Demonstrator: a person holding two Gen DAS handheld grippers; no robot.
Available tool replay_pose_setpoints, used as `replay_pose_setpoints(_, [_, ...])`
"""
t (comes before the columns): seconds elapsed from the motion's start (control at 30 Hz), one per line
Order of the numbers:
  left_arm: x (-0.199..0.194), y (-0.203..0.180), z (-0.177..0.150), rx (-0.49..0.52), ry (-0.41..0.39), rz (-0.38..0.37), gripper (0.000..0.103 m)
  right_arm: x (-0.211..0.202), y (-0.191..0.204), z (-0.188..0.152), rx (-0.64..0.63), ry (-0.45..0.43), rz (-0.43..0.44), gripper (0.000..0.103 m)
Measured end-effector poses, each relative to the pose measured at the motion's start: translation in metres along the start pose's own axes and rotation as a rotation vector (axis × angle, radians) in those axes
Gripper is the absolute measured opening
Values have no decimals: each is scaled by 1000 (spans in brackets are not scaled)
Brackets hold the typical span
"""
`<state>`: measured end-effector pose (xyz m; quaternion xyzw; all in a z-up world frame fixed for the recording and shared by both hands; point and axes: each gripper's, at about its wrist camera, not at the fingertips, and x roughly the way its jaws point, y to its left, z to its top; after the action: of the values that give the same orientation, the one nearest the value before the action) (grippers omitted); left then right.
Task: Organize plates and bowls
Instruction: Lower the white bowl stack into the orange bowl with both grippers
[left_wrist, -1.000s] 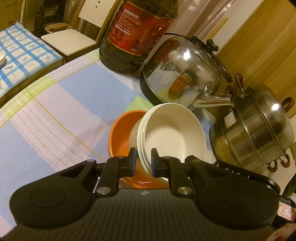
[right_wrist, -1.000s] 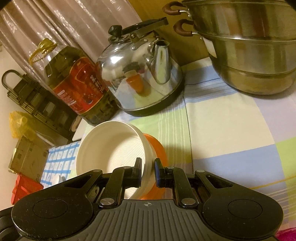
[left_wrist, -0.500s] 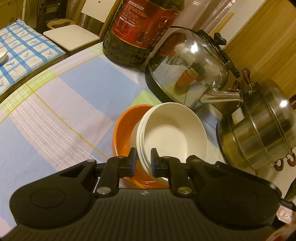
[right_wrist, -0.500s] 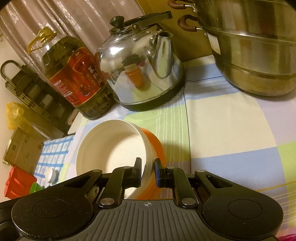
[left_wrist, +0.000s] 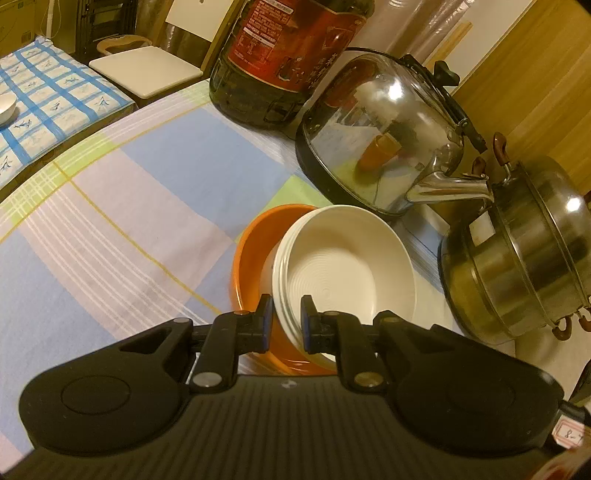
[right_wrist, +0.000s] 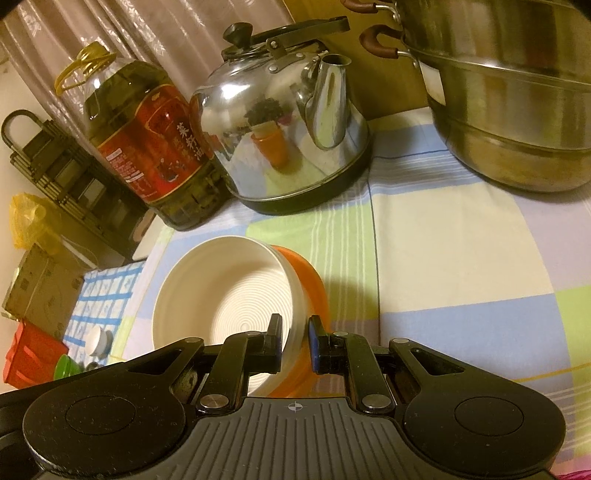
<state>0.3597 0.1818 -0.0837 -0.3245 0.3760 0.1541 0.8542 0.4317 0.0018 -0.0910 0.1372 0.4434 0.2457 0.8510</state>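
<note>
A stack of white bowls (left_wrist: 343, 266) sits tilted inside an orange bowl (left_wrist: 251, 258) on the checked tablecloth. My left gripper (left_wrist: 286, 325) is shut on the near rim of the white bowls. In the right wrist view the white bowls (right_wrist: 221, 288) lean against the orange bowl (right_wrist: 310, 284). My right gripper (right_wrist: 293, 343) is shut on the white bowls' rim on the opposite side. Both grippers hold the same stack.
A steel kettle (left_wrist: 384, 140) and a large oil bottle (left_wrist: 284, 55) stand behind the bowls. A steel steamer pot (left_wrist: 524, 251) stands to the right. The tablecloth (left_wrist: 110, 192) stretches left. A chair (left_wrist: 144, 70) and a blue checked surface (left_wrist: 48, 92) lie beyond the table edge.
Both cameras have risen and drawn back slightly. The white stack has tilted a little less and stays in the orange bowl. Both grips are unchanged.
</note>
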Motion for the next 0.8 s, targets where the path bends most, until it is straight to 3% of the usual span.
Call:
replay_pose_setpoints(0.57, [4,7,1,-19,0,6,15,2,0,-1,-9,-10,14,16])
replay_pose_setpoints(0.67, [1,7,2,-17,-18,8,17,-1,-3,0,-2,-33,32,19])
replay_pose_setpoints(0.73, [-1,6,3,-17,-30,11,19,-4,-3,1,-2,-53,42,29])
replay_pose_setpoints(0.8, [-2,7,3,-22,-37,9,20,-7,-3,2,-3,-69,48,32])
